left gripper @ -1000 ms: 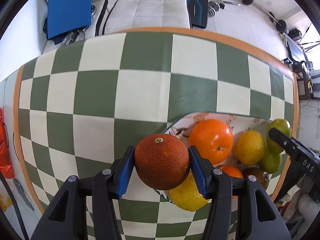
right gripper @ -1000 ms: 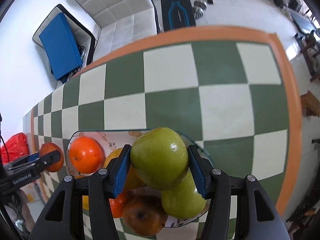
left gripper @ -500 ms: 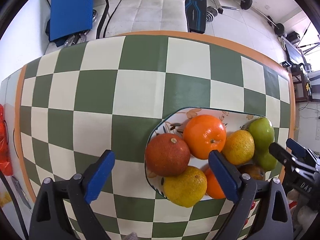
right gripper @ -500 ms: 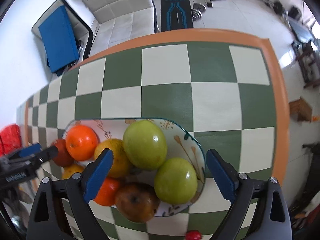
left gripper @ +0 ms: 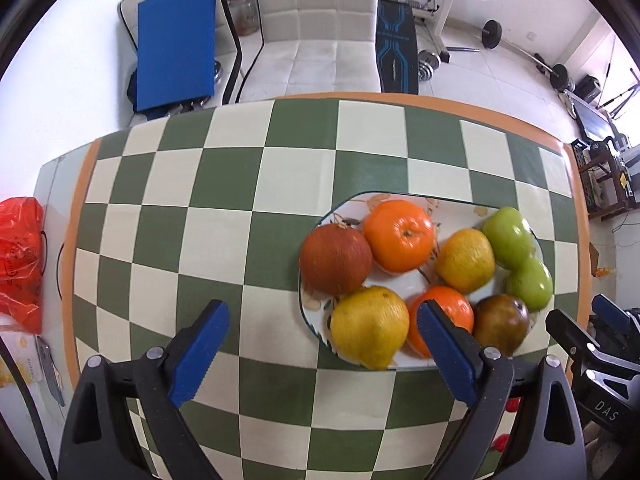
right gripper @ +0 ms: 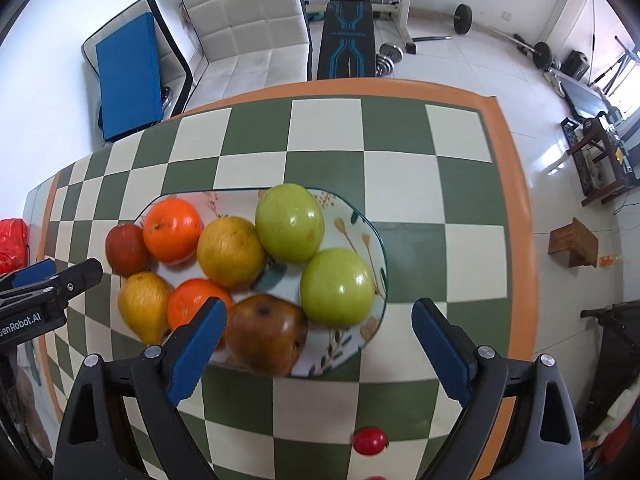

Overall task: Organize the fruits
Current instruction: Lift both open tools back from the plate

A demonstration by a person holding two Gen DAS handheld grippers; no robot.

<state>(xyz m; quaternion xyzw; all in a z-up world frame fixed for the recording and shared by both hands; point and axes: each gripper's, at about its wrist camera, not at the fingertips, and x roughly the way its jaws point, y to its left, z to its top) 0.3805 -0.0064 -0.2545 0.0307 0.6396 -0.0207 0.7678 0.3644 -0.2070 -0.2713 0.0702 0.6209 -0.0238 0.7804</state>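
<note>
My table (left gripper: 224,216) wears a green-and-cream checked cloth with an orange border (right gripper: 516,216). Directly on the cloth, toward the right side in my left camera's view, sits an oval patterned plate (right gripper: 352,344) heaped with fruit. On the near side of the plate, one small round red fruit (right gripper: 370,441) lies by itself on a cream square, apart from the plate's rim. At the far left end of the table, past the orange border, I see a crumpled red plastic bag (left gripper: 20,256); I cannot tell what it rests on.
</note>
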